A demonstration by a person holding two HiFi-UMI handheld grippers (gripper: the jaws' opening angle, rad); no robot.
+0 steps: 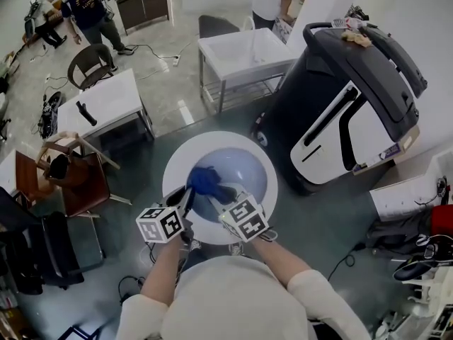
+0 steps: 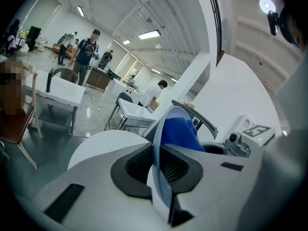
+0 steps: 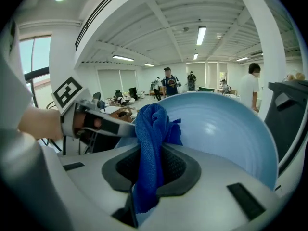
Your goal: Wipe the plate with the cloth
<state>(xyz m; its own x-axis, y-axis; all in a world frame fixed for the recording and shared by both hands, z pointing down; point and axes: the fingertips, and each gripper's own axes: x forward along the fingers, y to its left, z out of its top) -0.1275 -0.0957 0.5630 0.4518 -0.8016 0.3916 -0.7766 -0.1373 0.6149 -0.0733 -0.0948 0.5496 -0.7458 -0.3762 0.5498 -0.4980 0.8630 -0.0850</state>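
Observation:
A pale blue plate (image 1: 241, 170) is held tilted above a round white table (image 1: 175, 167). My left gripper (image 1: 188, 197) is shut on the plate's rim; in the left gripper view the plate (image 2: 158, 177) stands edge-on between the jaws. A blue cloth (image 1: 205, 180) is bunched against the plate's face, and my right gripper (image 1: 225, 193) is shut on it. In the right gripper view the cloth (image 3: 148, 150) hangs between the jaws, its top touching the plate (image 3: 226, 129), with the left gripper (image 3: 91, 121) at the plate's left edge. The cloth (image 2: 179, 131) also shows in the left gripper view.
A large black and white machine (image 1: 354, 105) stands close on the right. White tables (image 1: 244, 52) (image 1: 106, 101) are farther off, with chairs (image 1: 74, 179) on the left. A person (image 1: 88, 9) walks at the back left. Cables lie on the floor.

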